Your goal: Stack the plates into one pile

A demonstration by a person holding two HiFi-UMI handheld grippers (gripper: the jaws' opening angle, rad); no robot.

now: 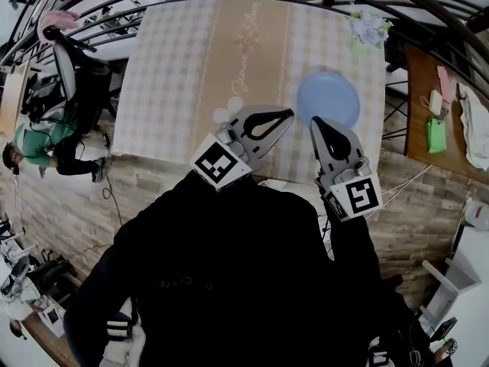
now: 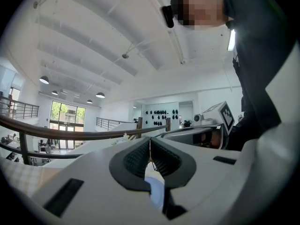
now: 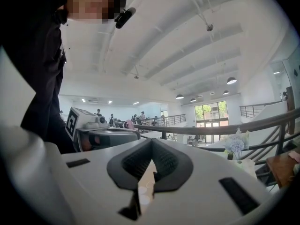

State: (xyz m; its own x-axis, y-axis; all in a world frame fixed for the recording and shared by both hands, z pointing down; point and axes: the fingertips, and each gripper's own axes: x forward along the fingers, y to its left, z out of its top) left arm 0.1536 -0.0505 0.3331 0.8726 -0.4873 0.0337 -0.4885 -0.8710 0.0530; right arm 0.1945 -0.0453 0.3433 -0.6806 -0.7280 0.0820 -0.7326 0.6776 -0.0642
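One blue plate (image 1: 328,98) just beyond right gripper (image 1: 315,121), left gripper (image 1: 289,114) beside, all fingers pressed together

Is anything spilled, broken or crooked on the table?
No, nothing stands out. The blue plate lies flat on the checked tablecloth, the flowers stand upright at the far corner, and nothing looks spilled or broken.

Centre frame: left gripper (image 1: 287,115) and right gripper (image 1: 315,123) side by side, tips near; both jaws closed, empty.
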